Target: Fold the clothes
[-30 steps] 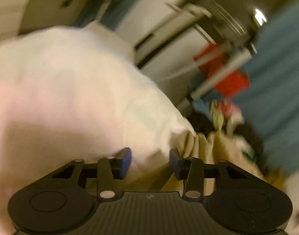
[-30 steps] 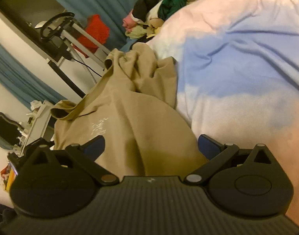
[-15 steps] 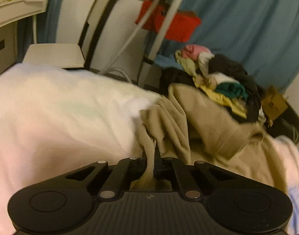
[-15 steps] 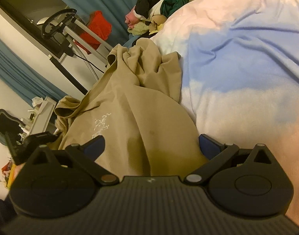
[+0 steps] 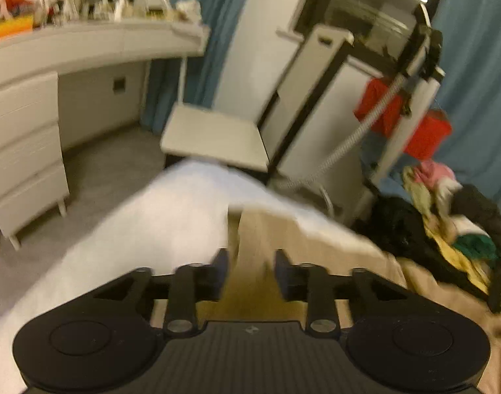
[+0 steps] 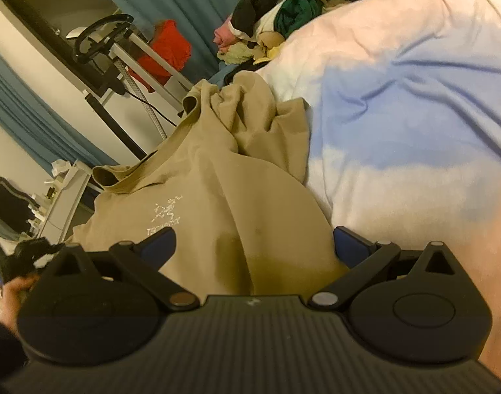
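Note:
A tan shirt (image 6: 217, 177) with a small white logo lies rumpled on the pale bed cover (image 6: 414, 105). My right gripper (image 6: 253, 246) is open, its blue-padded jaws wide apart over the shirt's near edge. In the blurred left wrist view my left gripper (image 5: 250, 267) is open, its jaws a small way apart, with a strip of the tan shirt (image 5: 260, 236) lying between and beyond them on the white cover (image 5: 152, 223). The left gripper also shows at the lower left of the right wrist view (image 6: 10, 259).
A heap of mixed clothes (image 6: 293, 10) lies at the bed's far end, also in the left wrist view (image 5: 447, 223). Beyond the bed stand a white dresser (image 5: 24, 144), a white chair (image 5: 214, 138), a stand with a red cloth (image 5: 401, 115) and blue curtains (image 5: 480, 65).
My left gripper was shut on a fold of the tan shirt half a second ago and has let it go and opened. The right gripper stays open over the shirt.

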`<state>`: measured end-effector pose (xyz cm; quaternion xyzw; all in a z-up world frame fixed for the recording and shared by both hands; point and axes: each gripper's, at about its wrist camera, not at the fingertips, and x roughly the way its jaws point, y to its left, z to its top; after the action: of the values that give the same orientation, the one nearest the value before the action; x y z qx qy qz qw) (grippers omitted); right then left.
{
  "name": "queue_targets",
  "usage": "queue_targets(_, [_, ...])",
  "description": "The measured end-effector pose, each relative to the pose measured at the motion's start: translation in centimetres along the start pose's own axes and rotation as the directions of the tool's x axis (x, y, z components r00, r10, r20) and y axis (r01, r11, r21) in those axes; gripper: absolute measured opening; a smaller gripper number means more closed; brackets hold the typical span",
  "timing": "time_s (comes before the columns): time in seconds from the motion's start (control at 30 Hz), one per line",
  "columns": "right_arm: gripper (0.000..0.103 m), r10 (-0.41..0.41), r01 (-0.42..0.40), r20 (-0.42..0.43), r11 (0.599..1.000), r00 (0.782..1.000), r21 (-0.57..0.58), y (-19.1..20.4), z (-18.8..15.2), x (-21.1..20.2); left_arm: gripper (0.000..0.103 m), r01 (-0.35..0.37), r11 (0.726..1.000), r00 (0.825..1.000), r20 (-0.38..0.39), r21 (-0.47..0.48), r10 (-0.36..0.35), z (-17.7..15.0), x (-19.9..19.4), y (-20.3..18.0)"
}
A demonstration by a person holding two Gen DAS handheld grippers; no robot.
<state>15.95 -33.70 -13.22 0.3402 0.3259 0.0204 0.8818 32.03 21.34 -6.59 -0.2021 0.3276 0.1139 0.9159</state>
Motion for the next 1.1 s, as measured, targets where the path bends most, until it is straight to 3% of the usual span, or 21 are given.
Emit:
queue_targets(0.1, [0.103, 0.012, -0.012, 0.012, 1.0, 1.0, -0.017, 0.5, 0.1, -0.4, 0.047, 0.085, 0.995, 0.991, -0.111, 0.056, -0.078, -2.9, -4.4, -0.1])
queue_targets(0.17, [0.103, 0.014, -0.013, 0.023, 0.999, 1.0, -0.038, 0.9, 0.0, -0.9, 0.051, 0.161, 0.983, 0.966, -0.218, 0.09, -0.138, -5.5, -8.1, -0.3])
queue_targets(0.27, [0.103, 0.01, -0.007, 0.04, 0.997, 0.999, -0.074, 1.5, -0.3, -1.9, 0.06, 0.255, 0.964, 0.904, -0.372, 0.077, -0.21, -10.5, -13.8, -0.2])
queue_targets(0.37, [0.103, 0.006, 0.0, 0.058, 0.994, 0.998, -0.109, 2.2, -0.8, -3.2, 0.066, 0.327, 0.944, 0.819, -0.508, 0.03, -0.267, -15.6, -18.3, 0.3])
queue_targets(0.43, [0.103, -0.004, 0.013, 0.069, 0.992, 0.998, -0.123, 2.5, -1.1, -4.2, 0.068, 0.35, 0.935, 0.783, -0.567, 0.059, -0.257, -18.7, -19.7, 0.5])
queue_targets(0.53, [0.103, -0.025, 0.033, 0.079, 0.993, 0.997, -0.113, 2.6, -1.7, -6.1, 0.068, 0.296, 0.942, 0.765, -0.631, 0.159, -0.133, -22.3, -20.7, 0.3])
queue_targets(0.6, [0.103, -0.041, 0.053, 0.104, 0.993, 0.994, -0.107, 2.7, -2.2, -7.8, 0.068, 0.287, 0.945, 0.742, -0.66, 0.155, -0.116, -23.7, -20.9, 0.6])
queue_targets(0.67, [0.103, -0.056, 0.072, 0.131, 0.99, 0.99, -0.121, 2.9, -2.5, -9.2, 0.066, 0.308, 0.939, 0.733, -0.667, 0.153, -0.132, -24.3, -21.5, 0.8])
queue_targets(0.73, [0.103, -0.075, 0.096, 0.148, 0.985, 0.986, -0.141, 3.2, -2.6, -9.8, 0.05, 0.329, 0.934, 0.724, -0.672, 0.138, -0.156, -24.0, -22.4, 0.9])
queue_targets(0.8, [0.103, -0.097, 0.123, 0.16, 0.979, 0.982, -0.161, 3.5, -2.8, -10.1, 0.009, 0.341, 0.933, 0.71, -0.682, 0.115, -0.176, -23.5, -23.4, 1.2])
queue_targets(0.83, [0.103, -0.11, 0.138, 0.164, 0.976, 0.98, -0.171, 3.6, -2.8, -10.1, 0.009, 0.35, 0.931, 0.704, -0.686, 0.107, -0.186, -23.0, -24.1, 1.4])
queue_targets(0.93, [0.103, -0.145, 0.176, 0.171, 0.967, 0.975, -0.186, 3.5, -3.0, -9.8, 0.007, 0.357, 0.927, 0.705, -0.684, 0.118, -0.185, -20.3, -26.3, 2.0])
queue_targets(1.1, [0.103, -0.155, 0.187, 0.174, 0.965, 0.972, -0.187, 3.1, -2.8, -9.4, 0.007, 0.208, 0.964, 0.73, -0.682, 0.164, -0.042, -16.9, -27.1, 5.9])
